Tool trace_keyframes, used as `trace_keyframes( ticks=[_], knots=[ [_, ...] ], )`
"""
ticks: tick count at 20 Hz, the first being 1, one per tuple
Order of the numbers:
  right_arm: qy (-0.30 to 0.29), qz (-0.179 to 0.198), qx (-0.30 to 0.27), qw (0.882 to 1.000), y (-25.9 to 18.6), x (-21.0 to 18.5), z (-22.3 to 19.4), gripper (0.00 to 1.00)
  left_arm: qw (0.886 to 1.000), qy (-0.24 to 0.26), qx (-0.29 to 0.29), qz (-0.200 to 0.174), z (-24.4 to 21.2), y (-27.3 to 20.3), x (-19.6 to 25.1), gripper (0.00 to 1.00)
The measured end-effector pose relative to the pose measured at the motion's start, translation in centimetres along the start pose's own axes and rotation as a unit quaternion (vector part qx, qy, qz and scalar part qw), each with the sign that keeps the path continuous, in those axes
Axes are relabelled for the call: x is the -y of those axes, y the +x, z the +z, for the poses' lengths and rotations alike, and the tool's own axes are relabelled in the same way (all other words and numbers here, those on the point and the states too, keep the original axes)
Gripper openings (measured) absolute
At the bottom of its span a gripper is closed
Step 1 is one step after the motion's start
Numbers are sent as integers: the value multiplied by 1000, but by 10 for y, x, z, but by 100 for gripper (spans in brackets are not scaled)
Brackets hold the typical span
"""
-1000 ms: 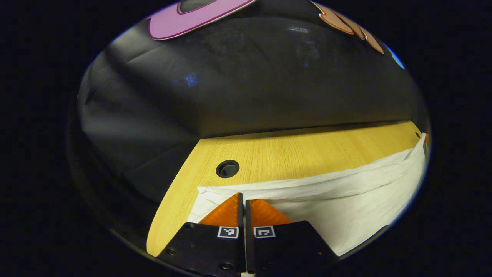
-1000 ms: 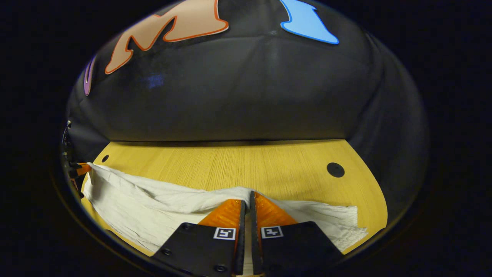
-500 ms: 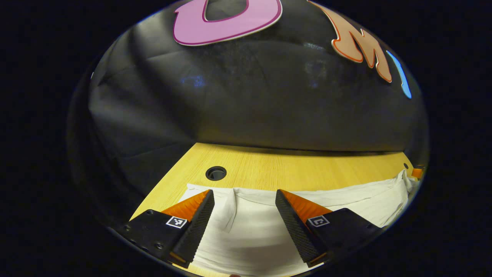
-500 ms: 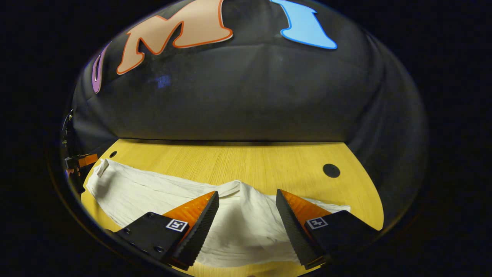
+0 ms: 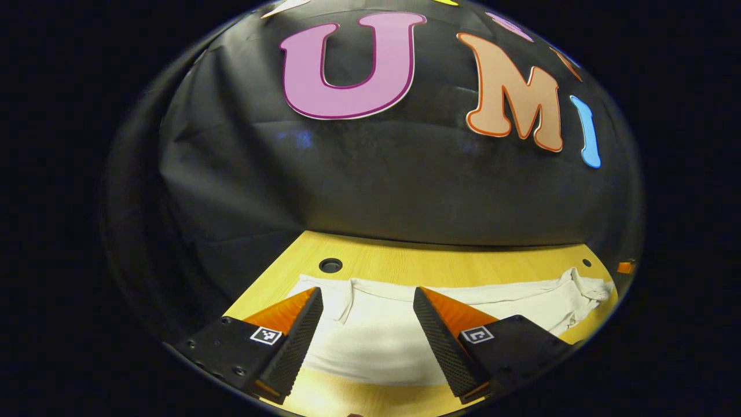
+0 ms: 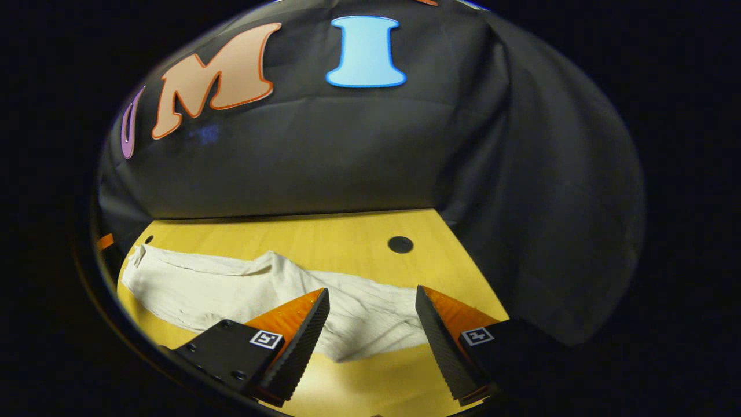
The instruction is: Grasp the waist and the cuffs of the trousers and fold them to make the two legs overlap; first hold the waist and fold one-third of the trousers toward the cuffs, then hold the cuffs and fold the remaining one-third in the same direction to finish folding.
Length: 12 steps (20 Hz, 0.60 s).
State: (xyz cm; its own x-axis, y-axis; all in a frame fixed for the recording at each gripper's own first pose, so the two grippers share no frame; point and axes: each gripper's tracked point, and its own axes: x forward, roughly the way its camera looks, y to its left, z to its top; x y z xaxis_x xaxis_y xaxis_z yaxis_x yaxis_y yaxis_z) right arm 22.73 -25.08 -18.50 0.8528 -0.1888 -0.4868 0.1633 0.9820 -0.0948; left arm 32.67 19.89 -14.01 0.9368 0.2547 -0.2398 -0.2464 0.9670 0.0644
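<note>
Spreading both sets of fingers, I have let go: left gripper (image 5: 366,317) and right gripper (image 6: 370,318) hang released above the trousers (image 6: 243,289), now lying along the table's (image 6: 324,231) near edge, legs overlapped; waist fold comes next.

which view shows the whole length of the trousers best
The right gripper view: the trousers stretch across the table with both ends visible. In the left gripper view the trousers run behind the open fingers, partly hidden.

Left claw (image 5: 367,315), right claw (image 6: 370,315): agape
</note>
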Motion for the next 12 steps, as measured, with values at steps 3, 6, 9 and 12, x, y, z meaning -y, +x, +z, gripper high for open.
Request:
trace_keyframes(
  ticks=[3,6,9,12],
  knots=[
    [11,-29,-15,999,-3,40,-22,96,1000,-25,9,10,9,3,-3,97],
    [18,-49,-38,998,2,65,-50,96,999,-22,15,26,22,3,-1,97],
    [27,-58,-66,996,12,78,-75,96,999,-13,14,33,37,-4,13,96],
    [38,-52,-77,995,23,74,-93,96,999,2,16,47,38,-6,12,96]
  ],
)
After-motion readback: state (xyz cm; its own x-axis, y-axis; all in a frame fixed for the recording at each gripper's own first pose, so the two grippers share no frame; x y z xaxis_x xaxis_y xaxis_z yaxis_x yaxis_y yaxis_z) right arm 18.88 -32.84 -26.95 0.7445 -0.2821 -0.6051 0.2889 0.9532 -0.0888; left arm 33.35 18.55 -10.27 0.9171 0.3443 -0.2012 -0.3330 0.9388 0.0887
